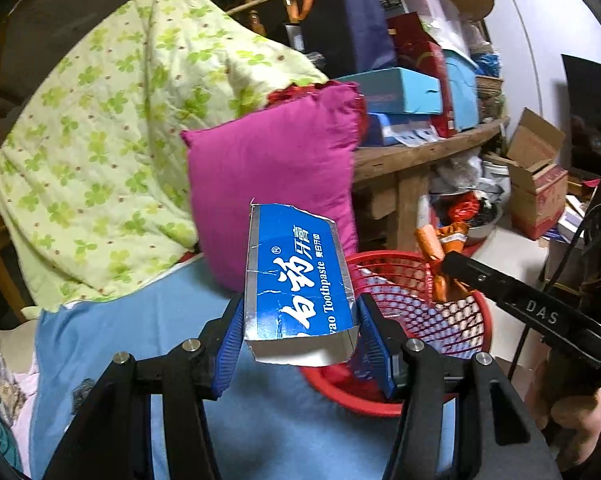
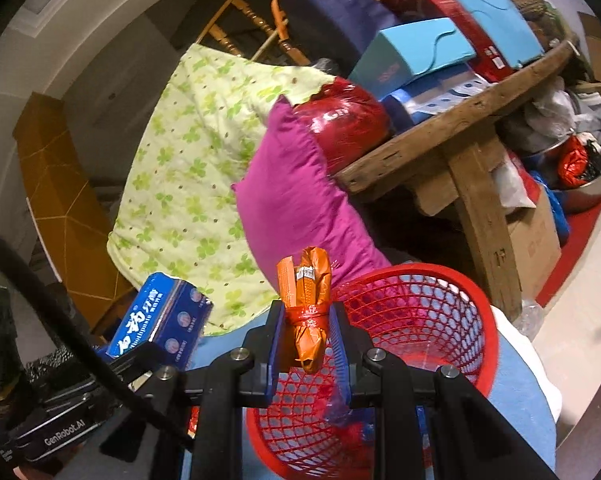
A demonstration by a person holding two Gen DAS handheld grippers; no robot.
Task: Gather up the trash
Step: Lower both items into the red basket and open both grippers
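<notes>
Above round red mesh basket (image 2: 452, 320): left gripper (image 1: 300, 336) clamping glossy blue cardboard toothpaste box (image 1: 296, 280); right gripper (image 2: 306, 340) pinching crinkled orange wrapper (image 2: 308, 304).

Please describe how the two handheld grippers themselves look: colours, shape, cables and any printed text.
Both grippers, left gripper and right gripper, have black angular linkage arms with silver round bolts and blue ribbed finger pads. White letters "DAS" mark the right one; "GenRobot.AI" marks the left body. A black cable runs beside it.
</notes>
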